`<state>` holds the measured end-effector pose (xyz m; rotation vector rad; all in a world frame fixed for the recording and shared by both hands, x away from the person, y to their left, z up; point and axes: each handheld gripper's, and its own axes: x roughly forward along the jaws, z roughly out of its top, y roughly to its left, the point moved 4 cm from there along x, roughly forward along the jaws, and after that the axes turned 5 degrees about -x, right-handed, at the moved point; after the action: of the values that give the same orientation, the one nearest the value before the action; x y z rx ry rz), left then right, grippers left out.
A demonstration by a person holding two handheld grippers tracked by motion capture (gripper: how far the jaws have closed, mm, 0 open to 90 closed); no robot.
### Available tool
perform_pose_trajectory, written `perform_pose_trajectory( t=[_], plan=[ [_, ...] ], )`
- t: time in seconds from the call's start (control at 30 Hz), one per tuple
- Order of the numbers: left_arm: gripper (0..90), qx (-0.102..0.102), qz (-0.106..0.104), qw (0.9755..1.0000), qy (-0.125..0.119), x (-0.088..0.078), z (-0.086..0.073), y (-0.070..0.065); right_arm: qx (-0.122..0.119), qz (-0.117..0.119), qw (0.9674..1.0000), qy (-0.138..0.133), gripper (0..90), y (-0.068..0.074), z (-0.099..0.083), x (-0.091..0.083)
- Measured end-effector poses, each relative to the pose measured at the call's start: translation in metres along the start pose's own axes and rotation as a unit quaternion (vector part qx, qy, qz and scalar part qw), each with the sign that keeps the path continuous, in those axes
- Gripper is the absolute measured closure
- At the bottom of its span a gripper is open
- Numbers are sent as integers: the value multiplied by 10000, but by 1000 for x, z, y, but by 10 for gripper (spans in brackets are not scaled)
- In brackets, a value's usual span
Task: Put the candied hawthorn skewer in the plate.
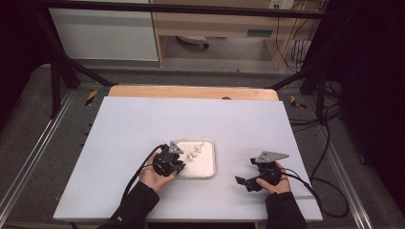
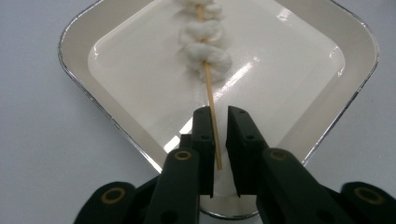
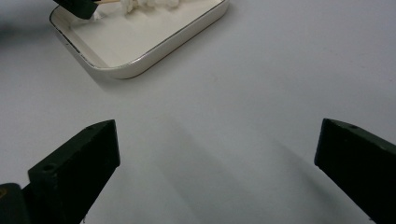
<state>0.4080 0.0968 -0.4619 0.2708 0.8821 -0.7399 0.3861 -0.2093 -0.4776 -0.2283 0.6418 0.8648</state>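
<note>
A white tray (image 1: 206, 167) rimmed in silver (image 2: 79, 51) lies on the table in front of the person. In it lies a wooden skewer (image 2: 211, 91) threaded with white lumps (image 1: 196, 151). My left gripper (image 2: 221, 112) reaches over the tray's near left corner (image 1: 177, 164). Its jaws stand a little apart, with the skewer's bare end between them. The stick lies along the left jaw and a gap shows on its other side. My right gripper (image 1: 246, 171) hovers wide open over bare table to the right of the tray (image 3: 154, 53), with nothing between its fingers (image 3: 217, 149).
The white table top (image 1: 143, 124) spreads wide around the tray. A wooden strip (image 1: 191, 91) runs along its far edge. Black frame bars and cables stand beyond the table on both sides.
</note>
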Motion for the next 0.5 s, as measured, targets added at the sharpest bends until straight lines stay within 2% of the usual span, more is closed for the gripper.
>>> perform_pose_trajectory(
  t=[0.23, 0.3, 0.4, 0.5],
  plan=[
    [624, 141, -48, 9994, -321, -15, 1, 5, -17, -12, 10000, -26, 7, 0, 0, 0],
    [544, 163, -99, 9987, -466, -21, 1, 7, -14, -18, 10000, -25, 7, 0, 0, 0],
    [445, 251, -60, 9984, -500, -28, -1, 9, -12, -29, 10000, -34, 7, -1, 1, -1],
    [350, 253, -46, 9985, -475, -35, -5, 13, 1, -26, 10000, -48, 7, -1, 1, -1]
  ],
)
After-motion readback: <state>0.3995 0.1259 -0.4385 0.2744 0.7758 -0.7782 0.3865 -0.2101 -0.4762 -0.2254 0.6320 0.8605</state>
